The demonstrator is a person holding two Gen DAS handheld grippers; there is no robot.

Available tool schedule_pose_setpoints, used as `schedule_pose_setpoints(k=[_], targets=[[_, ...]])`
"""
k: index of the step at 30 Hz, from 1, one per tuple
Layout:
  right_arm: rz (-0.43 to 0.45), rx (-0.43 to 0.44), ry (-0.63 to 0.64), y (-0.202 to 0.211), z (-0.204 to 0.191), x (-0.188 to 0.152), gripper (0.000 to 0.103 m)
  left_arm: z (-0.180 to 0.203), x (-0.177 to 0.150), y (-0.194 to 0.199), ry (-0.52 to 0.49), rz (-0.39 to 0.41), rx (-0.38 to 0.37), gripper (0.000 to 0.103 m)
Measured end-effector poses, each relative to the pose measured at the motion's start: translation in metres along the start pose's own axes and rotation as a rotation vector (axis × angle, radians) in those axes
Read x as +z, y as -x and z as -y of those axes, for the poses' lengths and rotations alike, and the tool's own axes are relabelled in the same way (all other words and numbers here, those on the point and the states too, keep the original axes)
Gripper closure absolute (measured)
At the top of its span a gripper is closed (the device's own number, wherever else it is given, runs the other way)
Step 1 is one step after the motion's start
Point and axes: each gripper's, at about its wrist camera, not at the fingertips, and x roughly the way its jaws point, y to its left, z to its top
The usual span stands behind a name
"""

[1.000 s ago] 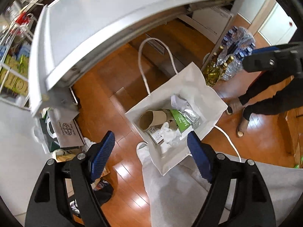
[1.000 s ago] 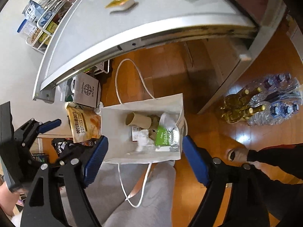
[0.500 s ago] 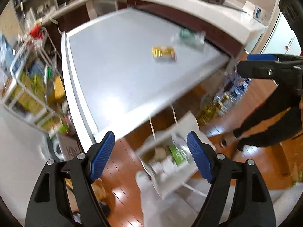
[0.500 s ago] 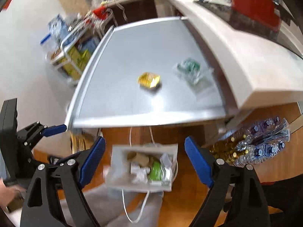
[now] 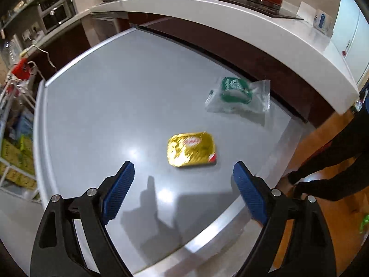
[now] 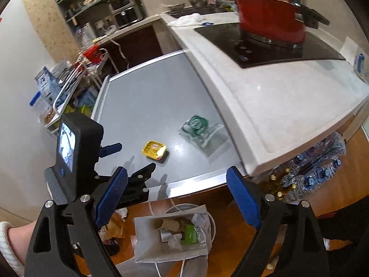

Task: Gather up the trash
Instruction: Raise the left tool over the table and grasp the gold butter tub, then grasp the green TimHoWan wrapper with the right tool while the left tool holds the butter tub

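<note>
A gold foil packet (image 5: 191, 149) lies on the grey table (image 5: 115, 106), just ahead of my open, empty left gripper (image 5: 184, 191). A clear plastic bag with a green print (image 5: 237, 97) lies farther back to the right. In the right wrist view the packet (image 6: 155, 150) and the bag (image 6: 199, 129) lie on the table (image 6: 150, 106). My right gripper (image 6: 177, 198) is open and empty, above the white paper bag (image 6: 170, 240) of trash on the floor. The left gripper (image 6: 129, 168) shows at the table's near edge.
A white counter (image 6: 265, 97) with a black hob and a red pot (image 6: 269, 20) rises along the table's right side. A wire rack (image 6: 66, 87) of goods stands to the left. Bottles (image 6: 311, 175) stand on the wooden floor to the right.
Both grippers have risen from over the paper bag on the floor to table height. The left one now faces the gold packet. Both stay open.
</note>
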Motion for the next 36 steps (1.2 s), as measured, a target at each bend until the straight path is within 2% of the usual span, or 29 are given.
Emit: schedule_pose_setpoints(k=[4,5,7,9,11,17,22,28,32,36], targets=[[0.004,-0.005,0.005,-0.002,0.001,0.005,0.017,0.004,0.004,-0.010,-0.045,0.000,-0.005,0.016],[0.004,-0.009,0.016,-0.003,-0.001,0.006,0.017,0.005,0.006,-0.016,-0.059,-0.011,-0.008,0.020],[0.002,-0.009,0.057,-0.008,-0.008,0.012,0.017,0.005,0.009,-0.023,-0.062,-0.031,-0.028,0.033],[-0.007,-0.011,0.101,-0.016,-0.015,0.019,0.017,0.002,0.009,-0.031,-0.048,-0.055,-0.051,0.052],[-0.021,0.004,0.153,-0.026,-0.025,0.028,0.017,-0.006,0.009,-0.032,-0.022,-0.047,-0.079,0.052],[-0.114,0.058,0.266,-0.078,-0.047,0.053,0.017,-0.034,0.003,-0.025,0.034,-0.042,-0.084,0.052],[-0.209,0.043,0.283,-0.125,-0.044,0.067,0.017,-0.064,-0.011,-0.011,0.085,-0.041,-0.076,0.052],[-0.287,0.028,0.285,-0.158,-0.043,0.068,0.017,-0.078,-0.023,0.001,0.125,-0.033,-0.075,0.052],[-0.343,0.040,0.220,-0.176,-0.037,0.062,0.017,-0.087,-0.024,0.002,0.141,-0.033,-0.072,0.052],[-0.397,0.179,0.078,-0.185,-0.029,0.050,0.017,-0.097,-0.025,0.002,0.152,-0.034,-0.070,0.052]])
